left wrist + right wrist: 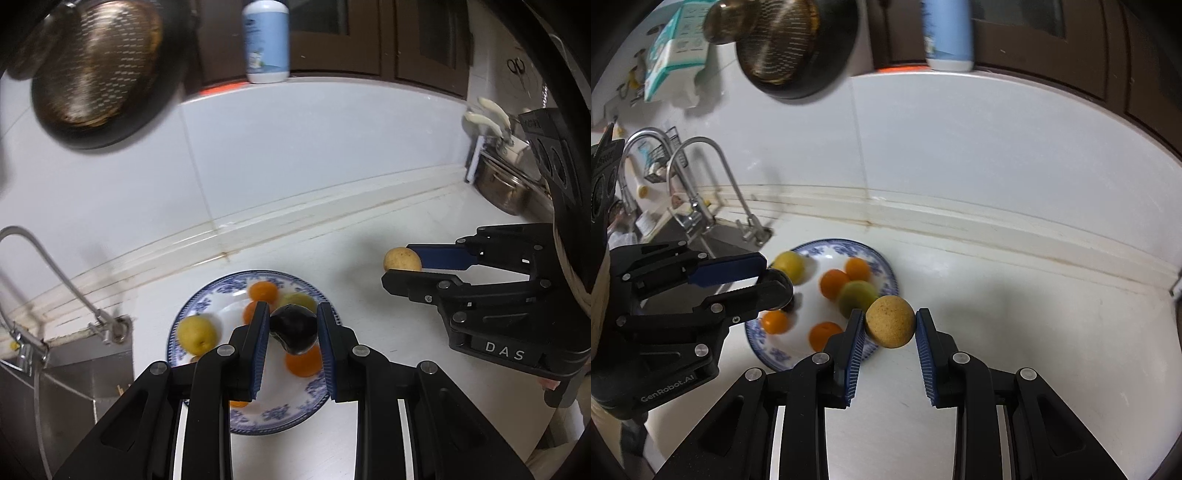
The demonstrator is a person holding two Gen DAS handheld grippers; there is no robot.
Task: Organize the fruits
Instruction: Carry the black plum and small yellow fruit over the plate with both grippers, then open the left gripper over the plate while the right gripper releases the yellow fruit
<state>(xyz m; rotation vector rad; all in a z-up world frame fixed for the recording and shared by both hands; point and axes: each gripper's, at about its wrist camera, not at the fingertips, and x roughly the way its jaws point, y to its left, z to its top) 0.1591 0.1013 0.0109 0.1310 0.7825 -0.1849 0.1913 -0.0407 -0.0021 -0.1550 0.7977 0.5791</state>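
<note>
A blue-and-white plate (314, 391) sits on the white counter and holds several small oranges (263, 290), a yellow fruit (196, 333) and a green fruit (301, 299). My left gripper (293, 332) is shut on a dark purple fruit (293, 328), held just above the plate. My right gripper (890, 326) is shut on a round tan fruit (890, 321), held above the counter by the plate's (882, 266) right rim. The right gripper (400, 264) with the tan fruit (402, 259) also shows in the left wrist view. The left gripper (772, 273) shows in the right wrist view.
A steel sink (55, 384) with a tap (701, 184) lies left of the plate. A perforated pan (96, 66) hangs on the wall. A white-blue bottle (266, 40) stands on the ledge behind. A steel pot (509, 184) is at the far right.
</note>
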